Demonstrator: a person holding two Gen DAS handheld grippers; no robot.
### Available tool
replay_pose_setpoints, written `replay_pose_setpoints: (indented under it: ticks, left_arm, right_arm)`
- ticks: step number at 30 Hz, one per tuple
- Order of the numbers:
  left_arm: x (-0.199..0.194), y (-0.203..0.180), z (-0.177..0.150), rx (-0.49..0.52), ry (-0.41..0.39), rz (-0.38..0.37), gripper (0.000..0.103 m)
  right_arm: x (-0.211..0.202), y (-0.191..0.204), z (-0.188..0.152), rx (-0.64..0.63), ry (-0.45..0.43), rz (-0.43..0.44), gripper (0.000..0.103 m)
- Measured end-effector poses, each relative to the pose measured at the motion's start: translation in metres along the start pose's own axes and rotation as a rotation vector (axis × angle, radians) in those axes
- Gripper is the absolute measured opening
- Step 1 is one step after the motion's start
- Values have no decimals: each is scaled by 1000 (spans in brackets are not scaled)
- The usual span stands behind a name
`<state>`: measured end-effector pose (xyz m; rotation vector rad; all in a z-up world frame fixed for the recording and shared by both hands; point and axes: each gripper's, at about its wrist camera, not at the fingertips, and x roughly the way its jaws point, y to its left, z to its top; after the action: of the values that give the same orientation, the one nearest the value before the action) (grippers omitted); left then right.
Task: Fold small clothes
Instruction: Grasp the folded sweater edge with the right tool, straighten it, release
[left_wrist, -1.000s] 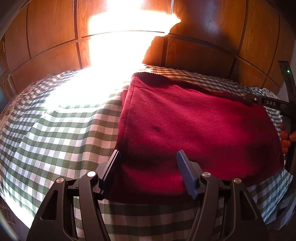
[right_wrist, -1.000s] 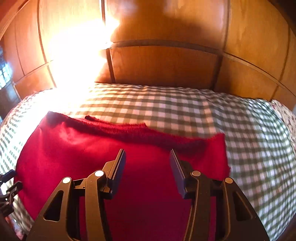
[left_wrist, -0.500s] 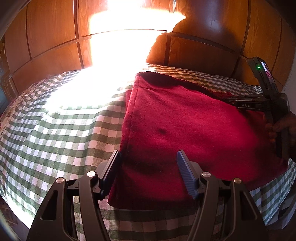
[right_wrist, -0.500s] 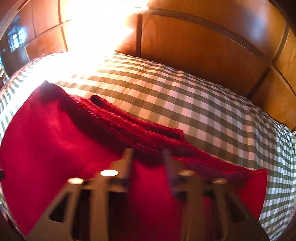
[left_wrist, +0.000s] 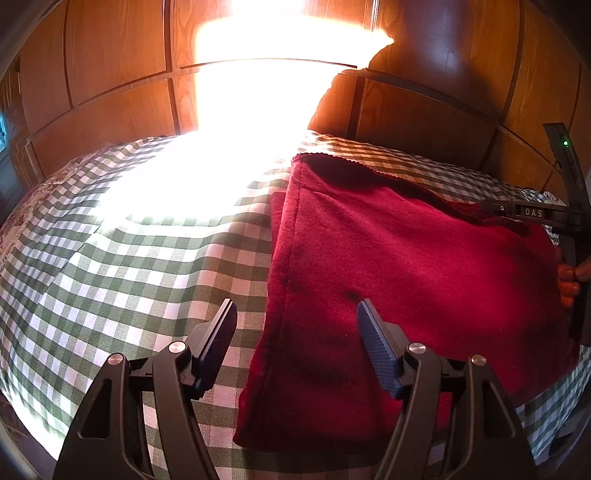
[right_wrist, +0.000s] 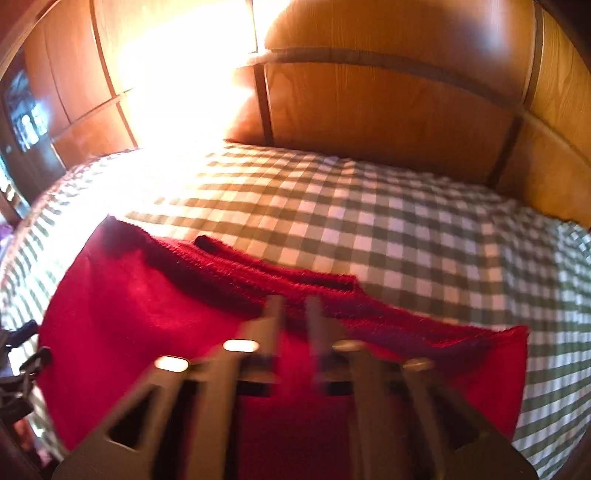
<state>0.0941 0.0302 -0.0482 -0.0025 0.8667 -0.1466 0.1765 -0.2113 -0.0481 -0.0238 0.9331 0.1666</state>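
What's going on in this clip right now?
A person with a gripper in each hand is folding a red garment spread on a green checked bedcover. The left gripper hovers open over the garment's near left edge, holding nothing. The right gripper is blurred at the far edge; its jaws have just been opening, narrow gap showing, with the cloth's edge at their tips.

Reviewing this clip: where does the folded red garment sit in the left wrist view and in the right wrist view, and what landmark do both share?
Left wrist view: the red garment fills the centre and right, its left edge running down between the open left gripper fingers.
Right wrist view: it covers the lower left and centre, under the blurred right gripper.
Shared landmark: the green checked bedspread under the garment, against the wooden panelling.
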Motion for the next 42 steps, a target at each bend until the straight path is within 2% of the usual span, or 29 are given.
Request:
replay_pose_setpoints:
  ticks: [1, 2, 4, 6, 7, 8, 9, 10, 11, 15, 18, 21, 23, 24, 26, 29, 31, 32, 33, 34, 36, 42]
  left_arm:
    - [1, 0, 0, 1, 1, 2, 68]
    - [2, 1, -1, 4, 1, 4, 68]
    - [4, 3, -2, 4, 8, 14, 69]
    - [10, 5, -3, -2, 23, 32, 71]
    - [15, 5, -4, 1, 33, 46, 73]
    - [19, 6, -5, 1, 43, 54, 73]
    - [22, 8, -5, -7, 53, 49, 73]
    - [24, 10, -4, -20, 57, 42, 73]
    - [24, 12, -3, -29, 56, 40, 73]
    - [18, 19, 8, -47, 12, 61, 72]
    - [21, 26, 10, -61, 7, 87, 72]
    - [21, 29, 7, -71, 8, 101, 73]
    - [12, 27, 3, -48, -30, 117, 72]
    - [8, 24, 1, -28, -44, 120, 72]
    - [11, 19, -3, 16, -14, 135, 72]
    - [15, 18, -8, 6, 28, 134, 72]
    - [12, 20, -8, 3, 23, 135, 72]
    - [10, 20, -9, -2, 23, 131, 72]
    - [7, 21, -10, -8, 20, 128, 72]
    - [4, 20, -12, -12, 16, 128, 72]
    - [-1, 20, -14, -13, 5, 127, 72]
    - [-15, 16, -19, -10, -24, 102, 72]
  right_arm:
    - [0, 1, -1, 6, -5, -1, 69]
    - [-1, 4, -2, 4, -16, 6, 73]
    - [6, 10, -3, -4, 11, 30, 73]
    - [22, 19, -6, -7, 85, 63, 72]
    - [30, 26, -9, -23, 101, 36, 66]
    - [34, 37, -14, -72, 75, -23, 51]
    - [35, 44, -15, -98, 58, -35, 25]
    - [33, 49, -15, -103, 44, -39, 12]
    - [30, 53, -12, -100, 25, -59, 4]
    - [20, 57, -6, -96, -32, -84, 3]
    - [15, 48, 3, -31, -80, -88, 2]
    - [29, 48, 7, -17, -54, -112, 2]
    - [48, 51, 2, -38, -10, -131, 2]
    - [51, 51, 0, -33, -23, -139, 2]
    - [50, 53, 0, -45, -34, -156, 2]
    - [45, 52, -1, -35, -41, -146, 3]
    - [39, 47, -1, -8, -45, -130, 14]
    - [32, 44, -3, 15, -52, -125, 41]
    - [26, 43, -5, 31, -64, -122, 73]
    - [17, 43, -7, 42, -90, -119, 79]
    - [-5, 46, -16, 42, -143, -118, 79]
    - [-46, 41, -47, 81, -164, -77, 79]
